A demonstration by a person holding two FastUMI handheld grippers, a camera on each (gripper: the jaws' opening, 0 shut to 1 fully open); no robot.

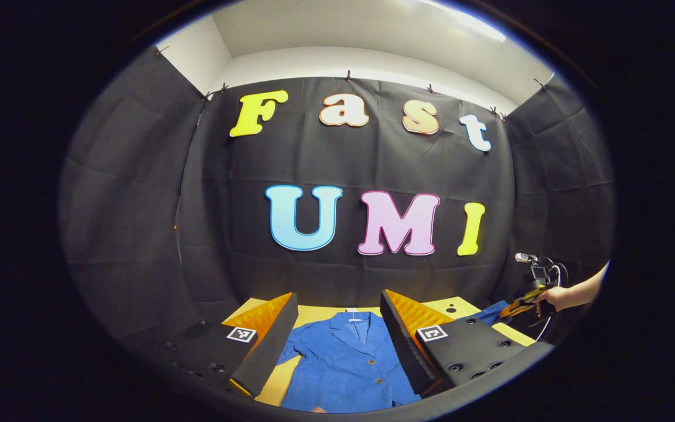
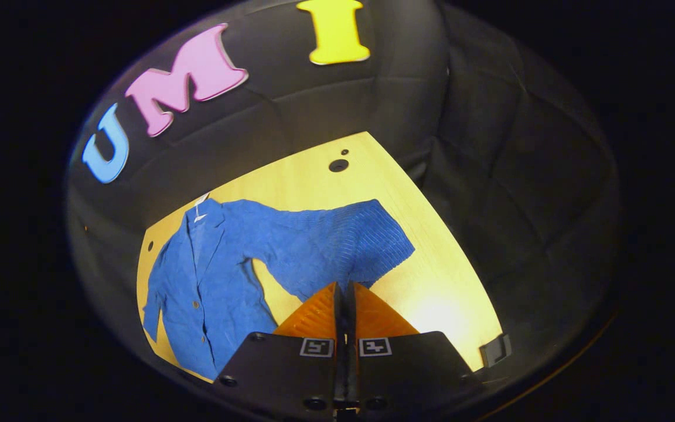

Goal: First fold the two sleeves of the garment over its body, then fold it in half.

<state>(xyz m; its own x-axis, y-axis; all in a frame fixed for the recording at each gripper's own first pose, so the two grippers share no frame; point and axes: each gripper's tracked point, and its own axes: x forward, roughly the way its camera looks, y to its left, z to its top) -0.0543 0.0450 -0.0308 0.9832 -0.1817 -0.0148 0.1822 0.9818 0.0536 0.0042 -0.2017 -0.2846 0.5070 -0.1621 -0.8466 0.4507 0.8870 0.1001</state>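
A blue button-front jacket [image 1: 343, 363] lies face up on the yellow table [image 2: 431, 281], collar toward the wall. My left gripper [image 1: 338, 295] hovers open above the jacket's body, its fingers wide apart with the collar and buttons showing between them. In the right gripper view the jacket [image 2: 208, 281] has one sleeve [image 2: 326, 246] stretched out sideways. My right gripper [image 2: 343, 285] is shut, its tips meeting on that sleeve's lower edge. In the left gripper view a hand [image 1: 554, 296] holds the right gripper [image 1: 516, 308] at the far right, against the blue sleeve [image 1: 490, 312].
The black cloth wall stands close behind the table on three sides. A dark round hole [image 2: 338, 165] marks the tabletop near its far corner. Bare tabletop lies to the right of the sleeve, up to the table edge [image 2: 493, 346].
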